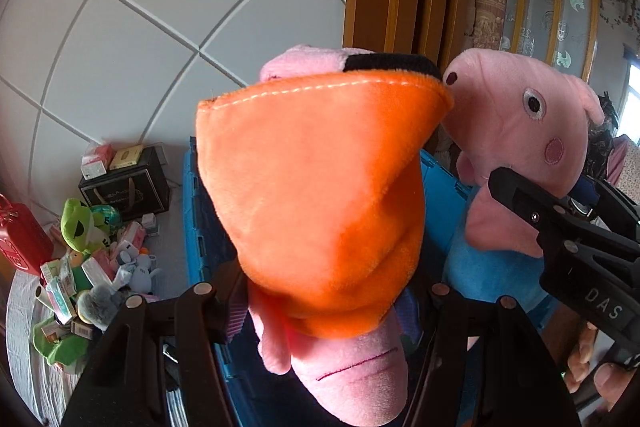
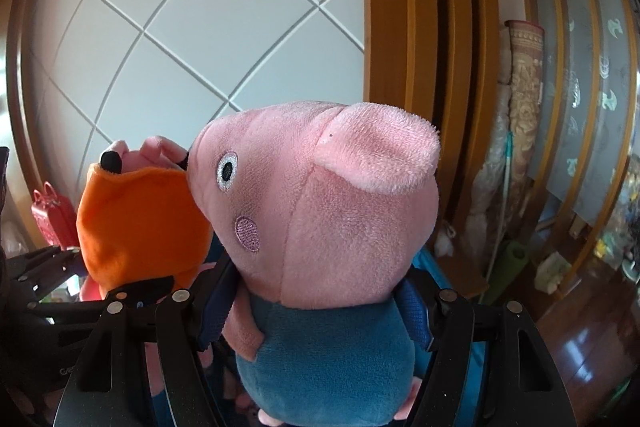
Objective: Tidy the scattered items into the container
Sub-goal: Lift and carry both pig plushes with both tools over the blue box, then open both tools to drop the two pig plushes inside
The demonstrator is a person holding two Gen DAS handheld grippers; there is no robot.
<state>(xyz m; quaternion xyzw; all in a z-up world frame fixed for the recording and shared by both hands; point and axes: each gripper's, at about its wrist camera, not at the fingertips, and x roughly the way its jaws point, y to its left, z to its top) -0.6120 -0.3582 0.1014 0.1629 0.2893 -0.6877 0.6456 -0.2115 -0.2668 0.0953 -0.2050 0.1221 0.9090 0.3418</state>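
My left gripper is shut on an upside-down pink pig plush in an orange dress, held up close to the camera; it also shows at the left of the right wrist view. My right gripper is shut on a pink pig plush in a blue shirt, held upright; it shows at the right of the left wrist view. The two plushes touch snout to foot. A blue container stands behind and below both toys, mostly hidden.
A pile of small plush toys and boxes lies at lower left, with a green frog plush, a black gift box and a red case. A wooden frame and rolled mats stand at the right.
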